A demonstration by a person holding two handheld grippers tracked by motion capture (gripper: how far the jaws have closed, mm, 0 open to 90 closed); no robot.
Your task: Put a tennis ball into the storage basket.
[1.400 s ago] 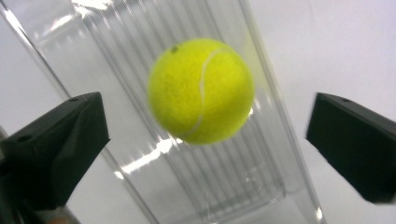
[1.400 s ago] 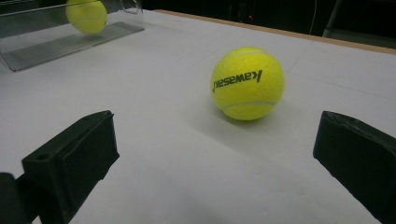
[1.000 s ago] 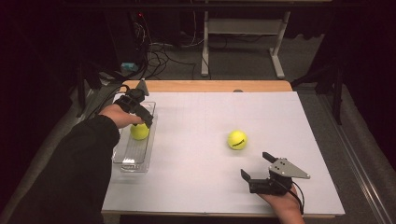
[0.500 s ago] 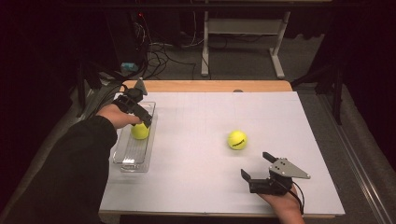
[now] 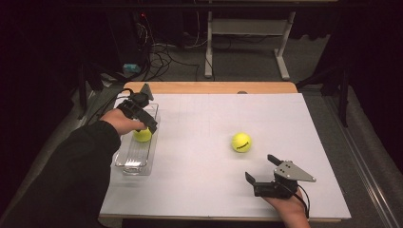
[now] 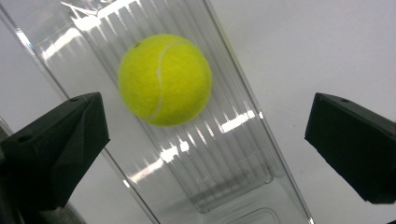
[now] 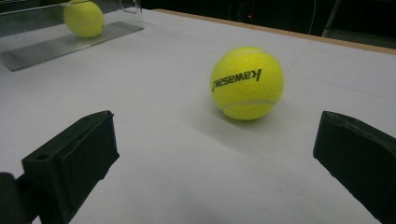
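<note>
Tennis ball (image 6: pixel 164 79) in clear tray (image 6: pixel 233 154), below gaping left tool (image 6: pixel 205 140).

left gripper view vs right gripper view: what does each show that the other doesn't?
Left gripper view alone: the left hand-held gripper, jaws wide open above the clear tray. Right gripper view alone: the right hand-held gripper, open, facing the printed tennis ball on the white table. Shared: the tray and the tennis ball in the tray.
</note>
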